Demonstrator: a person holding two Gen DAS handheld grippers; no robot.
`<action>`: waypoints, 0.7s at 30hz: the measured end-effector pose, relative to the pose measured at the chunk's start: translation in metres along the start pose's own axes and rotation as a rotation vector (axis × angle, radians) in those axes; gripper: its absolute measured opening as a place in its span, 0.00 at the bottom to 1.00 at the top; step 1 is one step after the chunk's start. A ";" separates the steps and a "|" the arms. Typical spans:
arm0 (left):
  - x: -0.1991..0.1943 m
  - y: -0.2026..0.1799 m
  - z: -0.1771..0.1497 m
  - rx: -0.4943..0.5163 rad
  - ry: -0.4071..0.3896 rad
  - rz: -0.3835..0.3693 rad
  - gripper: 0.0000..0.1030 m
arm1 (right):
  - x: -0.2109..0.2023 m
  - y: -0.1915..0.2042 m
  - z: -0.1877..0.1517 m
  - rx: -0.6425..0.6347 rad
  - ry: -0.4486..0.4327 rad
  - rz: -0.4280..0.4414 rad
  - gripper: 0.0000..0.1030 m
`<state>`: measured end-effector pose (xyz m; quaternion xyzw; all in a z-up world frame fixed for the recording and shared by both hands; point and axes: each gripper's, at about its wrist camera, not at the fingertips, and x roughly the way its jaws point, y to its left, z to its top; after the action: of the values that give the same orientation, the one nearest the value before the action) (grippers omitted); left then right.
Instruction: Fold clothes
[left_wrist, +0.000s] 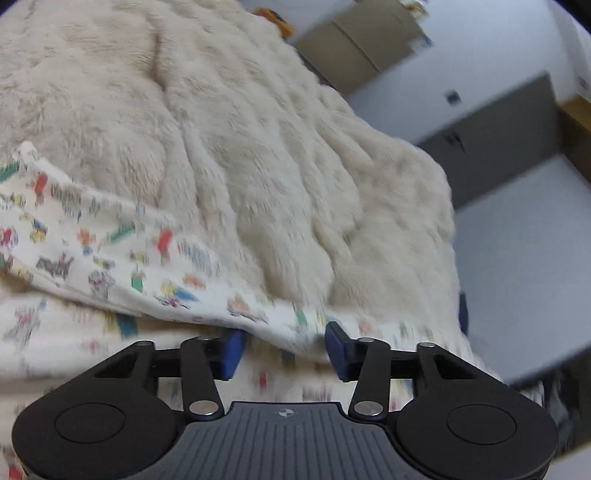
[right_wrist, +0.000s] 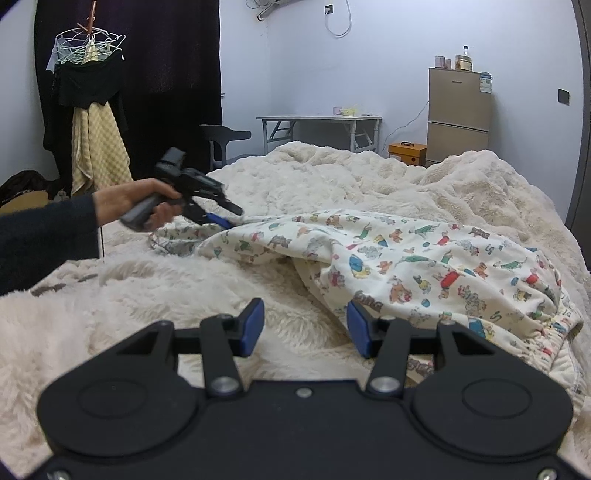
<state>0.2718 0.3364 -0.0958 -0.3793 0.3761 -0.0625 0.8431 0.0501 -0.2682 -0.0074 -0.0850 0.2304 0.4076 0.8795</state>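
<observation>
The garment (right_wrist: 424, 266) is lying on the bed (right_wrist: 147, 295), spreading right of centre. The left gripper (right_wrist: 225, 221) is sitting at its far left edge. Behind the bed, a counter (right_wrist: 319, 119) is standing, with a fridge (right_wrist: 460, 114) to its right.

I see bed covered by fluffy cream plush blanket (right_wrist: 303, 177), rumpled. Directly on it lies crumpled white cartoon-print cotton garment (right_wrist: 424, 266), spread across blanket's middle toward right edge.

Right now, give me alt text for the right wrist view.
A cartoon-print garment lies rumpled on a cream plush blanket. The right gripper hovers open at its near edge; the left gripper reaches its far corner.
</observation>
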 end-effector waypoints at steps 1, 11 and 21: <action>-0.003 -0.006 0.006 0.025 -0.047 0.013 0.22 | 0.000 -0.001 -0.001 0.003 -0.001 0.002 0.47; -0.065 0.020 0.018 0.104 -0.234 0.294 0.63 | 0.003 -0.016 -0.005 0.040 -0.005 0.004 0.47; -0.137 -0.056 -0.142 0.988 -0.054 0.142 0.64 | -0.008 -0.012 0.008 -0.022 -0.018 -0.053 0.50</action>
<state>0.0883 0.2660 -0.0377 0.0902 0.3044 -0.1659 0.9336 0.0567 -0.2789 0.0027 -0.0968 0.2155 0.3873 0.8912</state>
